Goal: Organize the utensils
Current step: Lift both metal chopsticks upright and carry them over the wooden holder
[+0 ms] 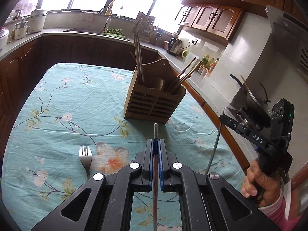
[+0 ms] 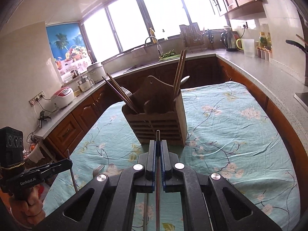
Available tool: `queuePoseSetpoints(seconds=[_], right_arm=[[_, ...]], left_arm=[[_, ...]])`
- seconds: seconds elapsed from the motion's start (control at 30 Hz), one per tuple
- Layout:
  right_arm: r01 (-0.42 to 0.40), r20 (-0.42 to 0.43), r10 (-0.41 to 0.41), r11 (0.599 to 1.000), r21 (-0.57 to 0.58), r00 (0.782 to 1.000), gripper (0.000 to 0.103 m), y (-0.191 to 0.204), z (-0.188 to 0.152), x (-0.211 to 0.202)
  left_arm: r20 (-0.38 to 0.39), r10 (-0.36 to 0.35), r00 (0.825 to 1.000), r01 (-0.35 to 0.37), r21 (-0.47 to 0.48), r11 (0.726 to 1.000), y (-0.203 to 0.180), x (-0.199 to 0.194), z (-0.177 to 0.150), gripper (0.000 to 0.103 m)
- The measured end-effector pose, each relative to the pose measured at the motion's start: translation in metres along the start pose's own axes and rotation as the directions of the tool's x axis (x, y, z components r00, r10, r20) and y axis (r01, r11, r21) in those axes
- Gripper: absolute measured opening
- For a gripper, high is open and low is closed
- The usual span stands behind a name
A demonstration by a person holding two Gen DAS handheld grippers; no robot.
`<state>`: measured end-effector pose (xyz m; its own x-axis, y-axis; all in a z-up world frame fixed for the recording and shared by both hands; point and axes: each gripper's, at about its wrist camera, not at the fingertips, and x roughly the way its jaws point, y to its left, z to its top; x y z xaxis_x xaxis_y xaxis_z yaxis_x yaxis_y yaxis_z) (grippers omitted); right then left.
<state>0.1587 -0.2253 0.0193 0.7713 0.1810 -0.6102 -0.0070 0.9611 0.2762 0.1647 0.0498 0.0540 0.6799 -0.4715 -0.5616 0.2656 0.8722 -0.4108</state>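
Left wrist view: "DAS"-marked right tongs (image 1: 223, 116) and left tongs (image 1: 156, 142) each clamp a chopstick (image 1: 155, 132)

Wooden utensil holder (image 1: 154, 104) stands on tablecloth (image 1: 63, 104) with chopsticks (image 1: 139, 57) in it, fork (image 1: 85, 158) lying before it to left.

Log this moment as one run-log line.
left gripper: shut on chopstick | right gripper: shut on metal chopstick | fork: on tablecloth | holder: upright
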Motion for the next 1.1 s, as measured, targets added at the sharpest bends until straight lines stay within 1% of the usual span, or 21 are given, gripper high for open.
queuePoseSetpoints(seconds=[0.13, 0.33, 0.63, 1.1], right_arm=[[0.000, 0.046, 0.001, 1.000, -0.003, 0.999, 0.004, 0.004, 0.008, -0.014], [-0.005, 0.085, 0.005, 1.000, -0.007, 0.996, 0.004, 0.008, 0.016, -0.025], [-0.008, 0.113, 0.007, 1.000, 0.001, 0.994, 0.004, 0.007, 0.022, -0.030], [-0.009, 0.165, 0.009, 1.000, 0.000, 0.986, 0.004, 0.004, 0.043, -0.034]], left_arm=[[0.025, -0.008, 1.000, 0.008, 0.002, 1.000, 0.001, -0.011, -0.001, 0.002], [0.052, -0.016, 0.999, 0.016, 0.006, 1.000, 0.001, -0.016, 0.004, 0.002], [0.099, -0.020, 0.995, 0.017, 0.022, 1.000, -0.001, -0.023, 0.018, 0.002], [0.169, -0.018, 0.985, 0.011, 0.039, 0.999, -0.002, -0.024, 0.045, 0.002]])
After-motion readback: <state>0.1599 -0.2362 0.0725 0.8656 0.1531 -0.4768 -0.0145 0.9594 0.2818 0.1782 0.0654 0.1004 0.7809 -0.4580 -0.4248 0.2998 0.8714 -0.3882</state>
